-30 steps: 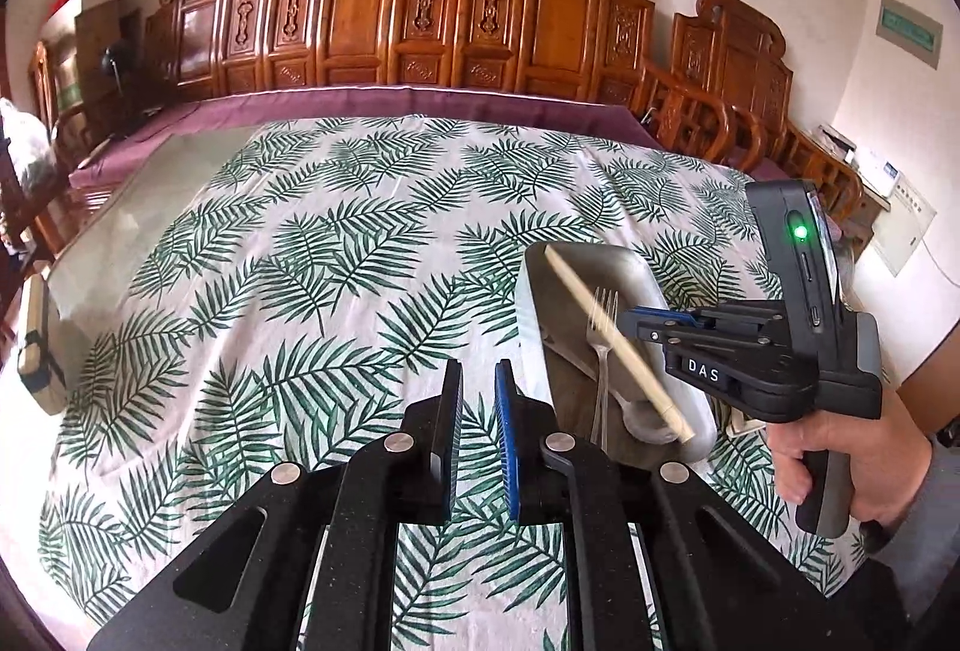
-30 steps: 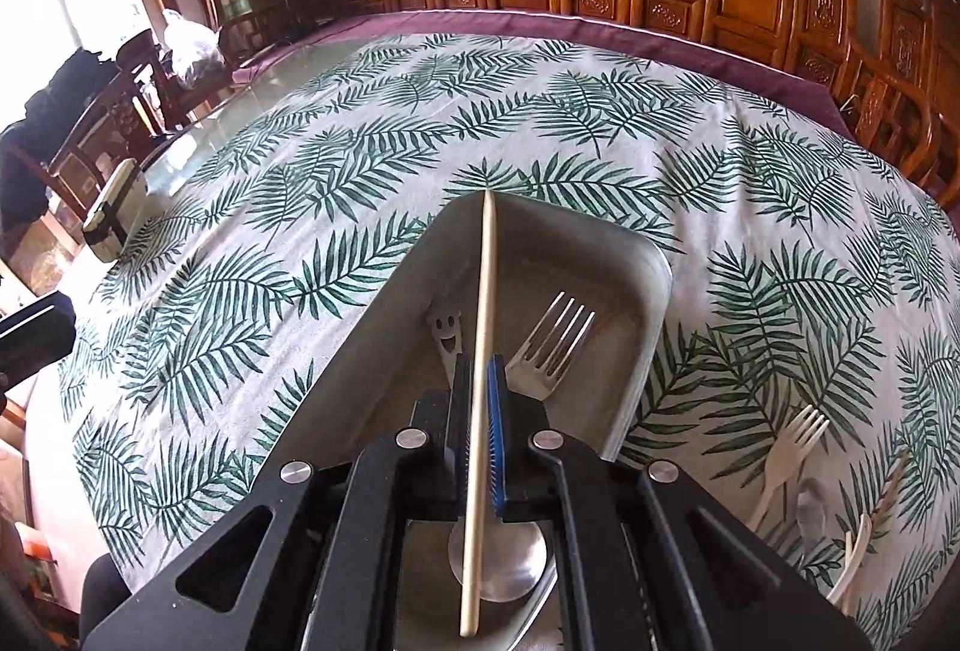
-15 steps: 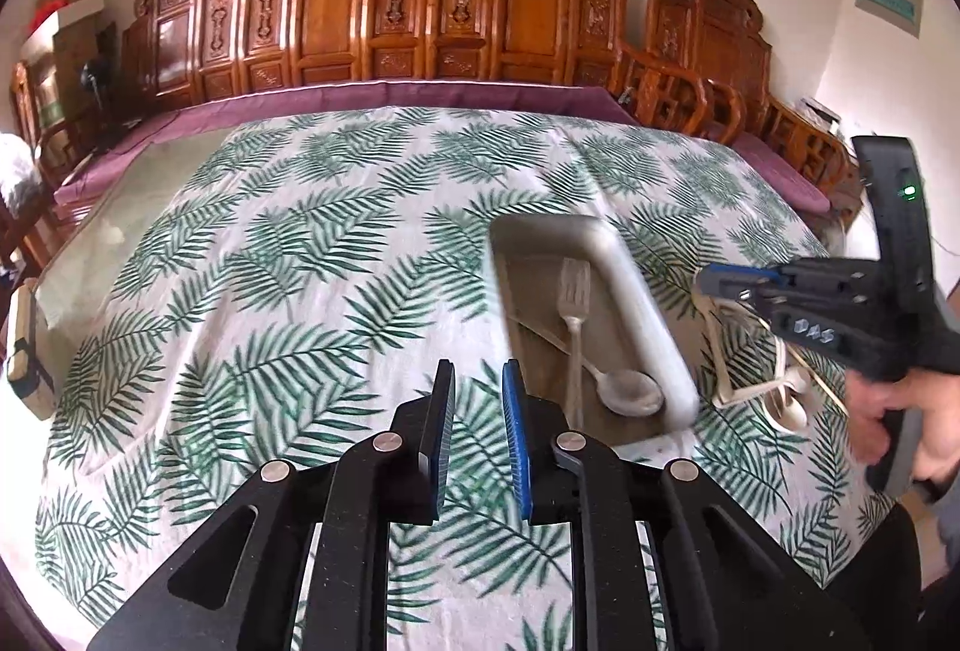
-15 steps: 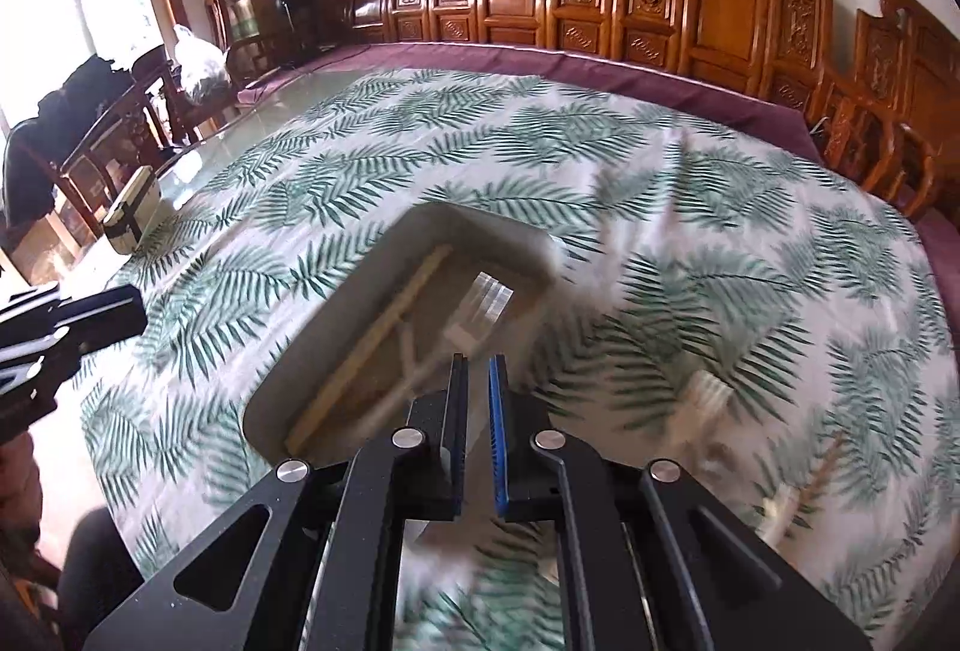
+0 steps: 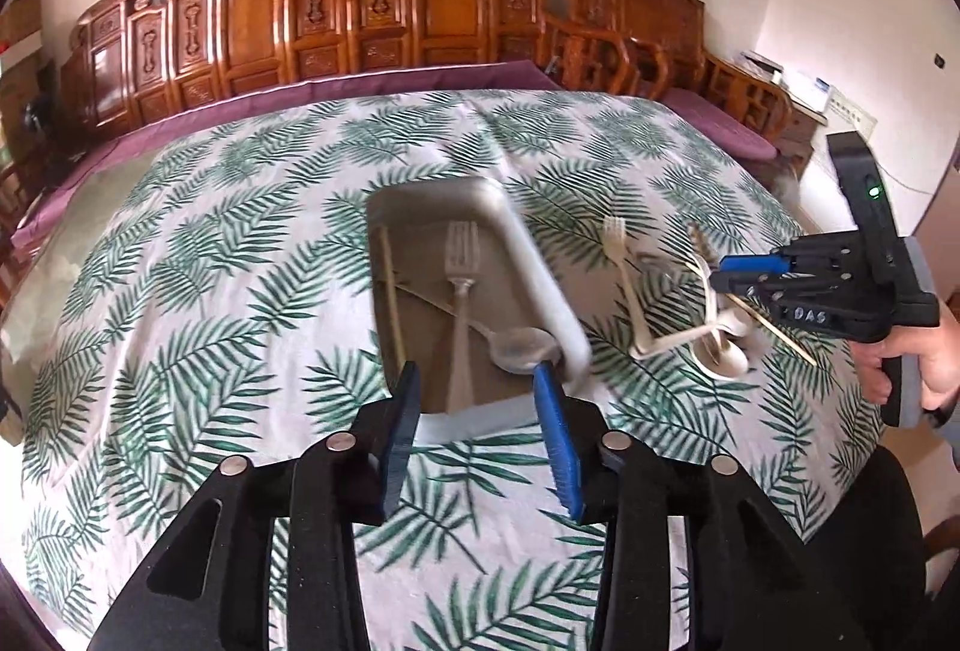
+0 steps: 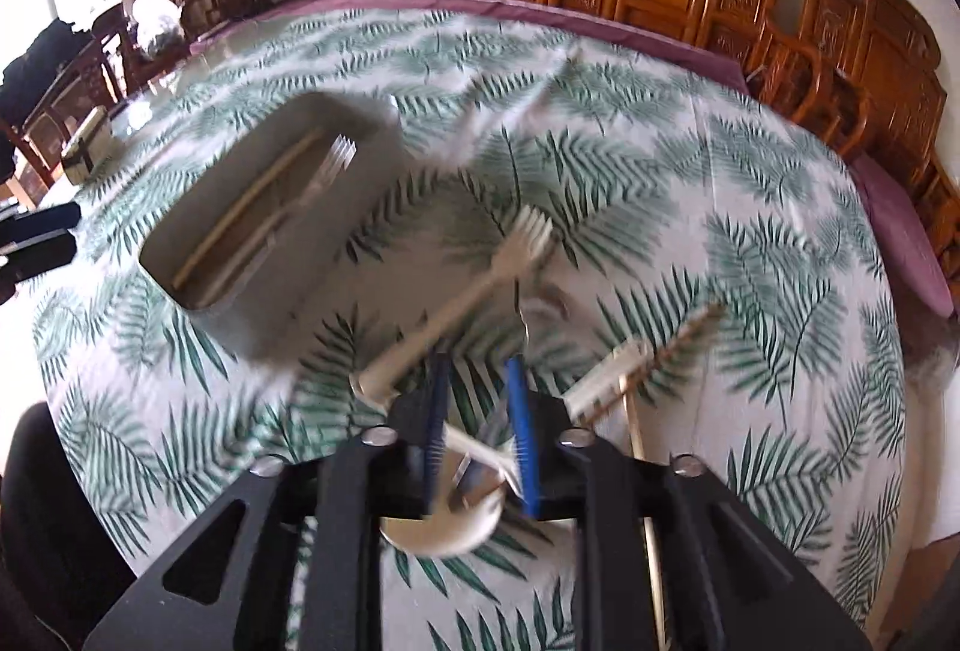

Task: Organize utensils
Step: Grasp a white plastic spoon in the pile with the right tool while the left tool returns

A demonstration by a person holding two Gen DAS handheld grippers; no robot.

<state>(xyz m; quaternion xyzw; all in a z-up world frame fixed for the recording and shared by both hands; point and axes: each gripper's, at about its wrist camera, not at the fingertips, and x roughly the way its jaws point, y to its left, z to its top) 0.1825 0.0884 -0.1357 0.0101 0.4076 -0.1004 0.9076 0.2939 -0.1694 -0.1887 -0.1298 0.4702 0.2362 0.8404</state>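
Observation:
A grey metal tray (image 5: 543,285) (image 6: 282,300) on the palm-leaf cloth holds a chopstick (image 5: 391,303) (image 6: 252,201), a metal fork (image 5: 461,261) (image 6: 327,168) and a metal spoon (image 5: 522,348). My left gripper (image 5: 480,393) is open and empty at the tray's near end. To the tray's right lie a cream fork (image 5: 624,279) (image 6: 474,291), a white spoon (image 5: 723,354) (image 6: 447,522), a chopstick (image 5: 774,330) and a second pale fork (image 6: 612,378). My right gripper (image 6: 477,399) (image 5: 729,274) is open and empty just above this pile.
Carved wooden chairs (image 5: 384,9) line the far side of the round table. A small box (image 6: 90,144) sits at the table's far left edge. The person's hand (image 5: 924,357) holds the right gripper at the right edge.
The right gripper let the chopstick go into the tray, swung right over the loose pile and opened. The left gripper opened wide and moved in front of the tray.

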